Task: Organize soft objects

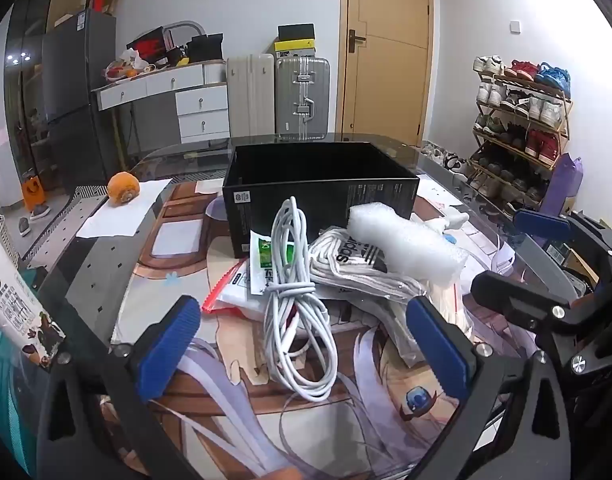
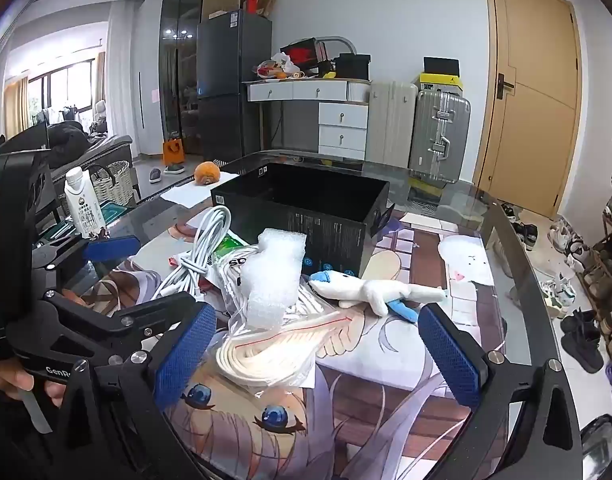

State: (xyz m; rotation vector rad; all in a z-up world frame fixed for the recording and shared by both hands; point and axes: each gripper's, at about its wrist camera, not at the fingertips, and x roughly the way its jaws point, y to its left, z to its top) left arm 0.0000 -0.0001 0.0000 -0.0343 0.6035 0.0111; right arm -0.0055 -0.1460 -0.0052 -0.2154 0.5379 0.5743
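I see a black box (image 1: 321, 188), a white coiled cable (image 1: 296, 300), white bubble wrap (image 2: 272, 276), and a white plush toy (image 2: 379, 290) with blue bits. My gripper pads (image 2: 186, 360) are blue and textured. The mat (image 2: 345, 412) has an anime print with blue eyes.

One black box (image 1: 321, 196) is sitting open on the table, and in front of it one coiled white cable (image 1: 296, 300), one wad of bubble wrap (image 2: 272, 276), one white and blue plush toy (image 2: 379, 290) and one clear zip bag of pale cord (image 2: 274, 350) are lying. Two suitcases (image 2: 417, 130) are standing by the wall, one milk carton (image 2: 84, 204) is standing at the table's left edge, and one orange plush (image 1: 124, 188) is resting on a sheet of paper.
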